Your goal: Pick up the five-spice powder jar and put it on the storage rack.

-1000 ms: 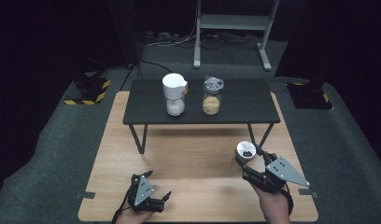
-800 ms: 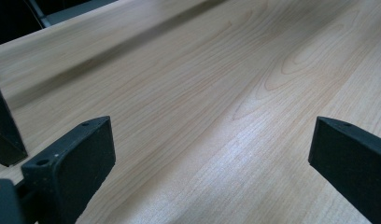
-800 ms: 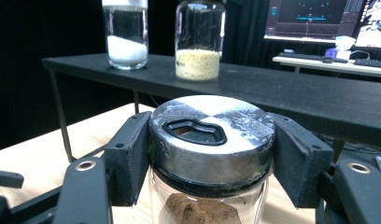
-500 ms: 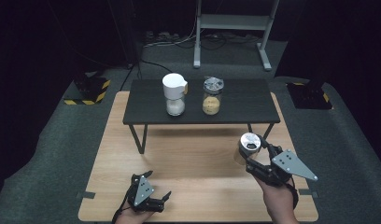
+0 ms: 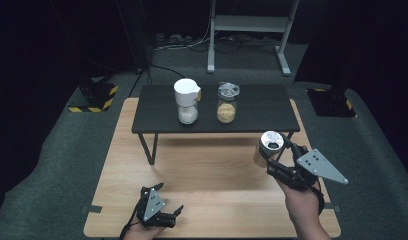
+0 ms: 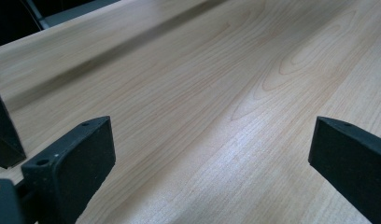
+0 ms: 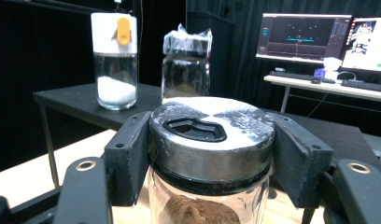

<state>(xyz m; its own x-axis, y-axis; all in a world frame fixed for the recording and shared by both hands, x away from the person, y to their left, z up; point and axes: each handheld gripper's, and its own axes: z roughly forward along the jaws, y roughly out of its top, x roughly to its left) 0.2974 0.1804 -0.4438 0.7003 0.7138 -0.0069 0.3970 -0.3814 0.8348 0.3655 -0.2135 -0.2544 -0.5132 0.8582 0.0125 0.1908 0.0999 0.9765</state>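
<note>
My right gripper (image 5: pixel 272 152) is shut on a glass jar (image 5: pixel 268 146) with a metal lid, held above the wooden table's right side. In the right gripper view the jar (image 7: pixel 211 140) sits between both jaws and holds brown powder. On the low black table (image 5: pixel 262 112) stand a white-lidded jar of white grains (image 5: pixel 186 100) and a foil-topped jar of tan contents (image 5: pixel 227 102). My left gripper (image 5: pixel 164 200) rests open near the front edge, and in the left gripper view (image 6: pixel 212 154) only bare wood lies between its jaws.
The light wooden table (image 5: pixel 212 170) carries the low black table at its far side. Beyond lie dark floor, a metal stand (image 5: pixel 247 30) and yellow-black striped bases (image 5: pixel 94 97). Monitors (image 7: pixel 303 37) stand on a desk far right in the right gripper view.
The right gripper has lifted the jar and carried it a little forward and to the right. The left gripper has stayed put.
</note>
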